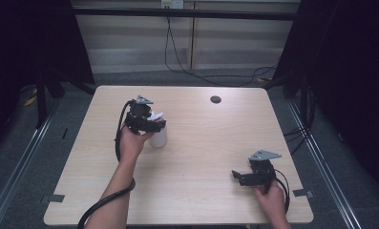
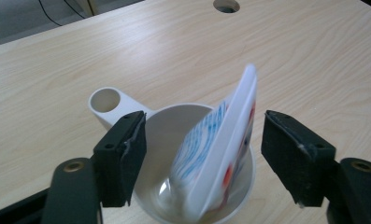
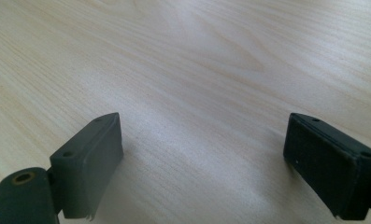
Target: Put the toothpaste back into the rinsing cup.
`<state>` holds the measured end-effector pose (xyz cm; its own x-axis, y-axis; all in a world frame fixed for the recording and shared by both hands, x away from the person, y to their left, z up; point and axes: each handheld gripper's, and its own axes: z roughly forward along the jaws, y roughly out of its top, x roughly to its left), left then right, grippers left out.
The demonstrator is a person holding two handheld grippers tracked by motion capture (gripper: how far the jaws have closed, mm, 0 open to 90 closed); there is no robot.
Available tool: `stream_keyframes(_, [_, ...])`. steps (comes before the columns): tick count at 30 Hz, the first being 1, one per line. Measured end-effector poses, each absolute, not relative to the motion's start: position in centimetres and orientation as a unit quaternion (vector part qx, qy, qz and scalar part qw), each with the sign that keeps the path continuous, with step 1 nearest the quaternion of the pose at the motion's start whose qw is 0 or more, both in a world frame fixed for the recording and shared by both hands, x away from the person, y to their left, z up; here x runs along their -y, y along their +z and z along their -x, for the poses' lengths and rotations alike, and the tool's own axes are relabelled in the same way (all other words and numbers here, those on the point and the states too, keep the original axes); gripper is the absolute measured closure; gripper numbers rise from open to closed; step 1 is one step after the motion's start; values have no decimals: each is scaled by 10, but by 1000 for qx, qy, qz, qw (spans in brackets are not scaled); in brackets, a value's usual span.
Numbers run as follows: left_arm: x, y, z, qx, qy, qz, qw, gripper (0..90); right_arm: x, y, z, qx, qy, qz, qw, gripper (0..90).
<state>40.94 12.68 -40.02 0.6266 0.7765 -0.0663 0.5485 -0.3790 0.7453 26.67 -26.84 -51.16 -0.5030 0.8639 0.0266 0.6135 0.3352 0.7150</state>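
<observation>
fingers of left gripper (image 2: 204, 156) stand apart around packet (image 2: 220, 149) in cup (image 2: 174, 121).

high view looks down and forward over the table (image 1: 201, 157), gripper views sit close above its wood

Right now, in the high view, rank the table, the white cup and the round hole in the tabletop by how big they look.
1. Table, by far the largest.
2. White cup, partly covered by the left gripper.
3. Round hole, smallest; it lies farther from the camera, so its look may understate it.
</observation>
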Motion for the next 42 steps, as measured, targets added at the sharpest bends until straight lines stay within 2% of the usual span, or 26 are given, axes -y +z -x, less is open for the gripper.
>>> stream_keyframes(23, [-137,-393,-401,-407,150,-815,384,171,268,-512,-267,-796,342,-464,183,114])
stream_keyframes(42, [-152,-391,-390,-413,148,-813,383,162,269,-511,-267,-797,341,-463,183,113])
